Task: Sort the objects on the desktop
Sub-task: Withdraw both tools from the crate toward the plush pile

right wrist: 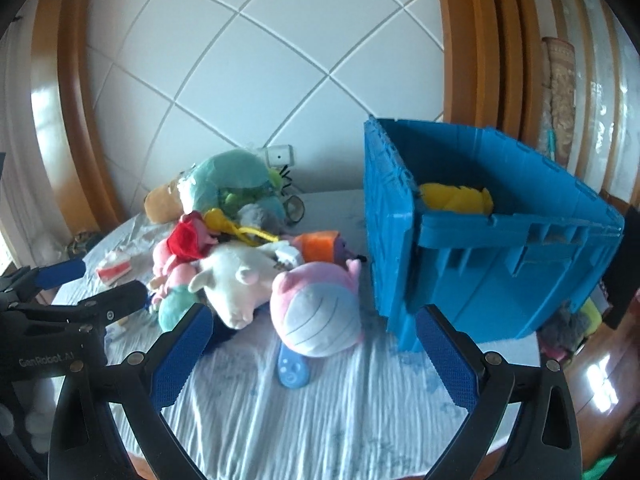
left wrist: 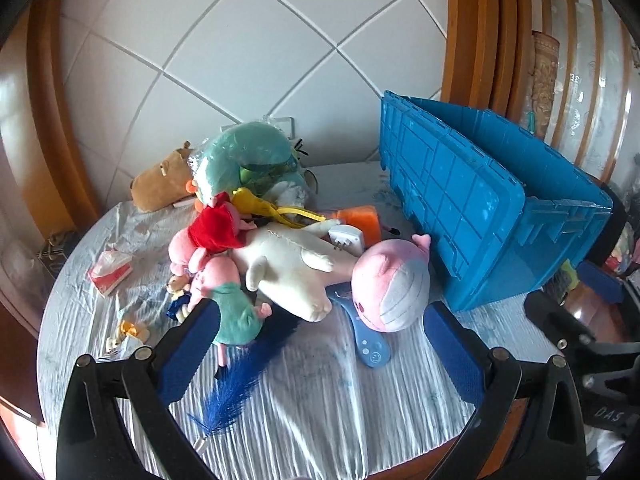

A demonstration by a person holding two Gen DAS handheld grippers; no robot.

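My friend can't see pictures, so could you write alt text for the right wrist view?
An open right gripper hovers over a cloth-covered table facing a heap of plush toys, nearest a pink-and-grey whale. To the right stands a blue crate holding something yellow.

Home room, plush toys [left wrist: 288,264], tiled wall [left wrist: 248,40]

A heap of plush toys [right wrist: 240,264] is piled left of the crate [right wrist: 500,272] (one toy [right wrist: 456,199] inside) on the surface [right wrist: 320,420].
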